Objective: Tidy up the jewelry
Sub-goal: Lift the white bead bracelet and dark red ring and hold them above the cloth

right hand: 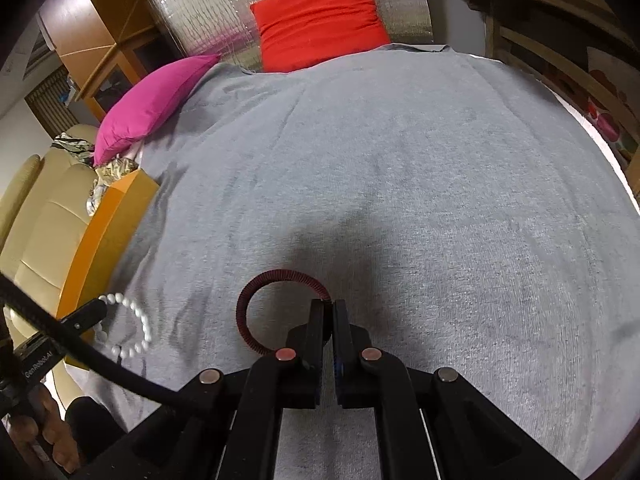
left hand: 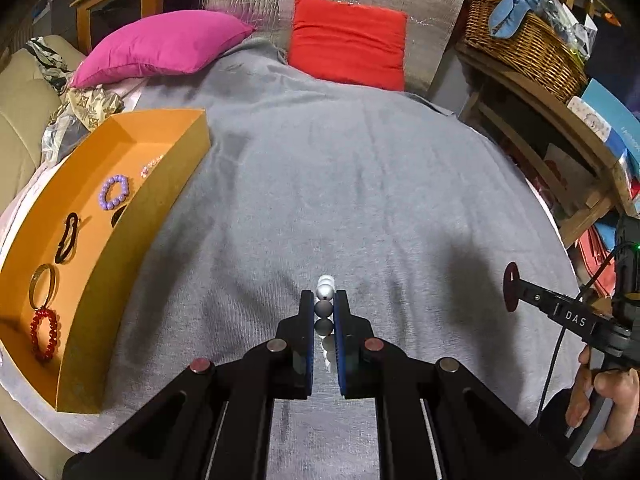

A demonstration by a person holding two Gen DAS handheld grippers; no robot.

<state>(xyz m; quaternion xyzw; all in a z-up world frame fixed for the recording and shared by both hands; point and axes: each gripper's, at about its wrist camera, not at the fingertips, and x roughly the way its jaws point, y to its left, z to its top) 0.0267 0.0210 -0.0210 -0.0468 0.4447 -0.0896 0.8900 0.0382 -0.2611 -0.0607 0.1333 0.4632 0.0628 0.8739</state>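
Observation:
My left gripper (left hand: 324, 300) is shut on a white bead bracelet (left hand: 325, 308), whose beads show between the blue pads; from the right wrist view the same bracelet (right hand: 132, 330) hangs as a loop from the left gripper (right hand: 102, 308) above the grey blanket. My right gripper (right hand: 331, 303) is shut on a dark red ring bangle (right hand: 256, 304), which sticks out to the left of the fingers; the left wrist view shows that bangle (left hand: 511, 287) edge-on at the tip of the right gripper (left hand: 520, 290). An orange tray (left hand: 132, 216) lies at the left.
The tray holds a purple bead bracelet (left hand: 115, 191), a black hair tie (left hand: 68, 238), a gold bangle (left hand: 43, 285) and a red bead bracelet (left hand: 45, 334). A pink pillow (left hand: 160, 46) and a red pillow (left hand: 348, 40) lie at the far end. A wicker basket (left hand: 520, 44) stands on shelving at the right.

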